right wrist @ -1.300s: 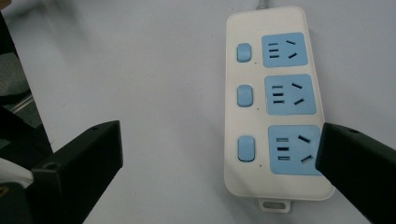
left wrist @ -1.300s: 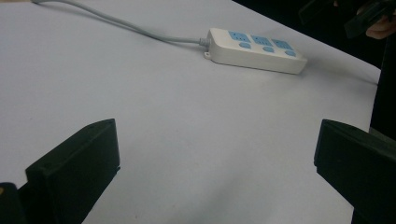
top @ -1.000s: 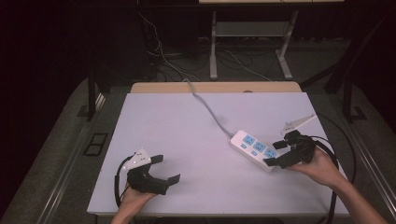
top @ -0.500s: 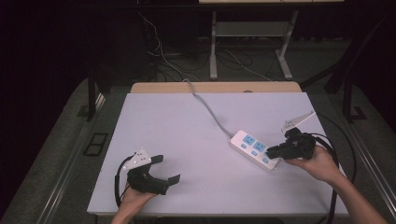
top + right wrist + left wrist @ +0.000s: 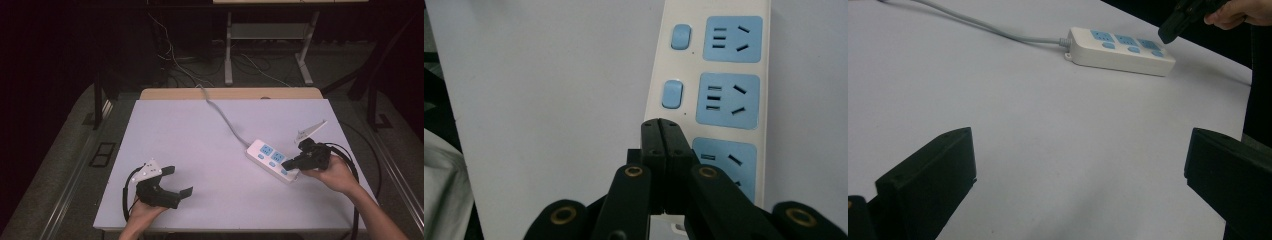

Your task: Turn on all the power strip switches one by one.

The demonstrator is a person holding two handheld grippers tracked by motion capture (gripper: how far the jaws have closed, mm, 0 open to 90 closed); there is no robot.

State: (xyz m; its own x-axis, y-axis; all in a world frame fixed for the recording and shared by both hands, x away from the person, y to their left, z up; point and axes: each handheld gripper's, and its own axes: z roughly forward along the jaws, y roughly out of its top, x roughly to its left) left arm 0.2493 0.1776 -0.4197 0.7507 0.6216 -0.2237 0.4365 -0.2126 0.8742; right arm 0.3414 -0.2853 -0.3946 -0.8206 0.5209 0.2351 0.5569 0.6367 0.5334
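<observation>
1. The white power strip [image 5: 272, 161] lies on the bench [image 5: 200, 145] at about 4 o'clock from the bench's middle, set slantwise, with its grey cord [image 5: 222, 114] running off toward 11 o'clock and over the far edge.
2. The strip carries three blue sockets, each with a blue rocker switch [image 5: 672, 94] beside it.
3. The right tool [image 5: 295, 162] sits at the strip's near end. Its jaws have just been closing and now meet, pad against pad, with nothing between them.
4. In the right gripper view the joined tips stand over the strip's casing beside the nearest socket [image 5: 729, 162], where that socket's switch would be. Whether they touch it I cannot tell.
5. The left tool [image 5: 175, 181] rests low at 7 o'clock on the bench, well apart from the strip, its jaws spread wide and empty.
</observation>
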